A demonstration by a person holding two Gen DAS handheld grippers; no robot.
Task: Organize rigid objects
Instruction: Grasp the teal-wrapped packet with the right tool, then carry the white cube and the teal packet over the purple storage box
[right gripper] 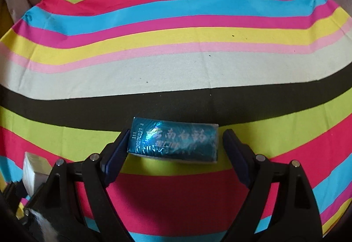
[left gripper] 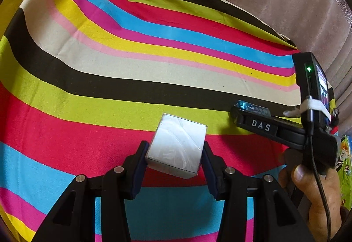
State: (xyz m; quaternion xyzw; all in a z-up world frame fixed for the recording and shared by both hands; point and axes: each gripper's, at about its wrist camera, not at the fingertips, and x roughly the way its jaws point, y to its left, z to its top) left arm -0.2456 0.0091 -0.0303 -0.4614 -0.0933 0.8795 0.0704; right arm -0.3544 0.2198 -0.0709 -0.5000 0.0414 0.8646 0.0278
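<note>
"DAS" on right tool (left gripper: 253,110) label; "2027" date code and gold Chinese characters on teal box (right gripper: 173,143).

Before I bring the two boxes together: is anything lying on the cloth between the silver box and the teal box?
Nothing that shows: in the left wrist view, only bare striped cloth separates the silver box from the teal box.

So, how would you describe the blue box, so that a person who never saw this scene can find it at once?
Look at the striped cloth that covers the whole surface. On its lime green stripe, just below the black stripe, a small box lies flat between the open right tongs. It is shiny teal blue with printed characters, while the only other box, held in the left tongs, is plain silver.
</note>
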